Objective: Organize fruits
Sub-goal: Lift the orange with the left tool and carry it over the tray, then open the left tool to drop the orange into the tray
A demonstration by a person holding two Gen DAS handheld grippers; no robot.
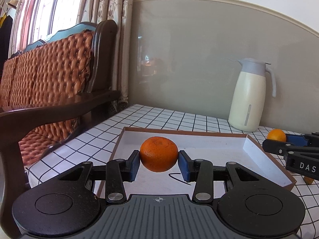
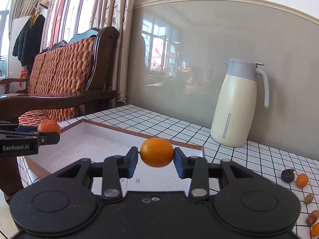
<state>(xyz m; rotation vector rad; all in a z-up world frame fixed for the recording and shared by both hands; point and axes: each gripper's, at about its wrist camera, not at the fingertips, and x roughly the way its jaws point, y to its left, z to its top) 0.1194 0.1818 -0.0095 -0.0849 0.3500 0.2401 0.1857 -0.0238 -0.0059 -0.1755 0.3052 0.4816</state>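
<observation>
Left tool (image 1: 159,160) is clamped on a mandarin (image 1: 159,154) over the box (image 1: 247,139). Right tool (image 2: 156,159) pinches a kumquat (image 2: 157,152) over the box too, looks airborne, I think. Both are light, soft-skinned and roll easily, so squeeze gently across the middle.

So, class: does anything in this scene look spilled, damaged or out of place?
Nothing looks spilled or damaged. Each gripper holds an orange fruit over the box, and the jug stands upright. Only the small fruits lie loose on the cloth at right.
</observation>
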